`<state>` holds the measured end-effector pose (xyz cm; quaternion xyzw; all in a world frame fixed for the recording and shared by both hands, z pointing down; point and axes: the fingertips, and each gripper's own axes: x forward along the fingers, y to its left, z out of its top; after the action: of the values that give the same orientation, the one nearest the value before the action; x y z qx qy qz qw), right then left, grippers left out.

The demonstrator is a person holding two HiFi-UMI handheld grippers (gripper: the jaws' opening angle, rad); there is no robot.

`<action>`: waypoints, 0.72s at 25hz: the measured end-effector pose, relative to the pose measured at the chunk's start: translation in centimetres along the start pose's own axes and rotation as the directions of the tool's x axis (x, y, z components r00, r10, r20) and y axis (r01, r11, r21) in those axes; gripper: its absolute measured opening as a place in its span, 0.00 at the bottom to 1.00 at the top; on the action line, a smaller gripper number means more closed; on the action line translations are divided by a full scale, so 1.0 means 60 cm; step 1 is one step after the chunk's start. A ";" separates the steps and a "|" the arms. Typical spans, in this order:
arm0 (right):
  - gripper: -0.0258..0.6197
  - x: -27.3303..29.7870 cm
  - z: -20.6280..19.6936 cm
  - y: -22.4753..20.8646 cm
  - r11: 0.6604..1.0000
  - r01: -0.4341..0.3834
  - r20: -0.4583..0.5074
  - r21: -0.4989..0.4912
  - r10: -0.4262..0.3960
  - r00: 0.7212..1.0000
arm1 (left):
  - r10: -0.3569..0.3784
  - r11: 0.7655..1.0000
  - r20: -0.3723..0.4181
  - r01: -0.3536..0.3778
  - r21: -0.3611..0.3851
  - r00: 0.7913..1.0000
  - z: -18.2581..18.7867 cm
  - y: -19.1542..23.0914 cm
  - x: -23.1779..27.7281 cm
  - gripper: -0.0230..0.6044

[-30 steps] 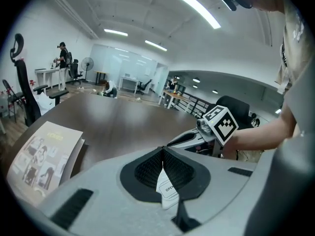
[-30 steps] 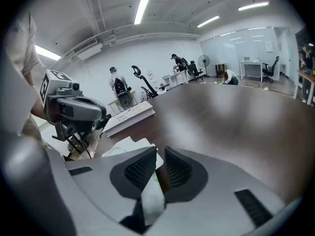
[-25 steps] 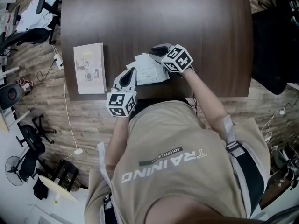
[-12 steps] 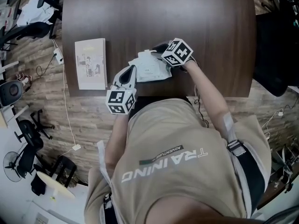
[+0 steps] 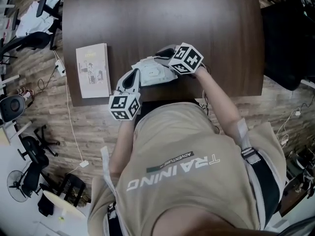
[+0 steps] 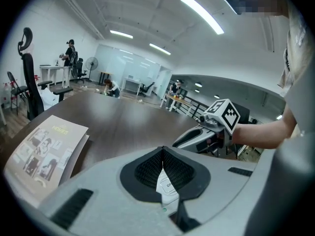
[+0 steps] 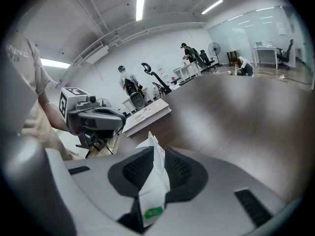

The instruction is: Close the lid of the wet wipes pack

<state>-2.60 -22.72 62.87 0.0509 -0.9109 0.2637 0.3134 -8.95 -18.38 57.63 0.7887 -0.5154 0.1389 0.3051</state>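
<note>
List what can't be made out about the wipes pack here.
- Left gripper view: the left tongs, shut on the pack, hide all but a white strip of it.
- Right gripper view: the right tongs, shut on it too, show only a crumpled edge.
- Whether the lid is open: in the head view the pack is small and partly under both tongs.
- Print on the booklet: too small, head view.

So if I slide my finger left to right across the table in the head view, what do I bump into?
booklet → left gripper → wet wipes pack → right gripper
</note>
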 end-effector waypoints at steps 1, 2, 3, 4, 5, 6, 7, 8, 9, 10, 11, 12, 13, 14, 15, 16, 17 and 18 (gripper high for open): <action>0.15 -0.003 0.001 0.008 1.000 -0.001 0.006 -0.012 0.001 1.000 | 0.001 1.000 0.001 -0.001 0.000 1.000 -0.001 0.004 -0.002 0.04; 0.15 -0.006 0.003 0.015 1.000 0.001 0.012 -0.025 -0.001 1.000 | 0.001 1.000 0.000 -0.001 0.001 1.000 -0.003 0.010 -0.002 0.04; 0.15 -0.007 0.003 0.022 0.999 0.004 0.018 -0.036 -0.003 1.000 | 0.001 1.000 -0.003 -0.001 -0.004 1.000 -0.007 0.015 -0.002 0.04; 0.15 -0.007 0.001 0.028 0.999 0.006 0.022 -0.041 -0.005 1.000 | 0.001 1.000 -0.006 -0.001 -0.018 1.000 -0.011 0.020 -0.003 0.04; 0.15 -0.007 -0.004 0.036 0.999 0.005 0.023 -0.041 -0.005 1.000 | 0.003 0.999 -0.008 -0.003 -0.040 1.000 -0.017 0.023 -0.004 0.04; 0.15 -0.008 -0.010 0.044 0.999 0.002 0.022 -0.038 -0.001 1.000 | 0.006 0.998 -0.007 -0.007 -0.062 1.000 -0.021 0.024 -0.005 0.04; 0.15 -0.009 -0.017 0.053 0.999 -0.003 0.019 -0.036 0.004 1.000 | 0.011 0.997 -0.003 -0.011 -0.078 1.000 -0.023 0.024 -0.007 0.04; 0.15 -0.011 -0.023 0.062 0.999 -0.007 0.014 -0.036 0.008 1.000 | 0.013 0.996 0.002 -0.013 -0.085 1.000 -0.022 0.022 -0.009 0.04; 0.15 -0.013 -0.029 0.069 0.999 -0.010 0.008 -0.038 0.010 1.000 | 0.013 0.996 0.007 -0.012 -0.085 1.000 -0.020 0.018 -0.011 0.04; 0.15 -0.014 -0.035 0.075 0.999 -0.009 0.002 -0.040 0.009 1.000 | 0.009 0.997 0.010 -0.009 -0.079 1.000 -0.018 0.013 -0.013 0.04; 0.15 -0.015 -0.041 0.079 0.999 -0.008 -0.004 -0.040 0.008 1.000 | 0.004 0.997 0.010 -0.003 -0.071 1.000 -0.016 0.008 -0.013 0.04; 0.15 -0.016 -0.046 0.082 0.999 -0.006 -0.008 -0.037 0.006 1.000 | -0.001 0.998 0.009 0.002 -0.063 1.000 -0.014 0.004 -0.013 0.04; 0.15 -0.015 -0.052 0.083 1.000 -0.004 -0.011 -0.030 0.004 1.000 | -0.006 0.999 0.005 0.007 -0.054 1.000 -0.014 0.001 -0.012 0.04; 0.15 -0.014 -0.056 0.082 1.000 -0.002 -0.013 -0.023 0.001 1.000 | -0.011 0.999 0.002 0.011 -0.045 1.000 -0.013 0.000 -0.009 0.04; 0.15 -0.013 -0.060 0.081 1.000 0.001 -0.016 -0.019 -0.002 1.000 | -0.015 0.999 -0.002 0.015 -0.037 1.000 -0.012 0.000 -0.005 0.04; 0.15 -0.010 -0.062 0.079 1.000 0.003 -0.018 -0.017 -0.004 1.000 | -0.018 0.999 -0.005 0.018 -0.032 1.000 -0.011 0.001 -0.002 0.04; 0.15 -0.006 -0.066 0.080 1.000 0.003 -0.021 -0.013 -0.003 1.000 | -0.021 0.999 -0.009 0.021 -0.030 1.000 -0.012 0.002 -0.001 0.04; 0.15 -0.002 -0.073 0.083 1.000 0.001 -0.025 -0.007 -0.001 1.000 | -0.025 0.999 -0.014 0.024 -0.032 1.000 -0.014 0.001 -0.002 0.04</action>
<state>-1.40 -16.25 63.45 0.0469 -0.9077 0.2611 0.3252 -8.94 -17.81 58.22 0.7890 -0.5056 0.1324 0.3231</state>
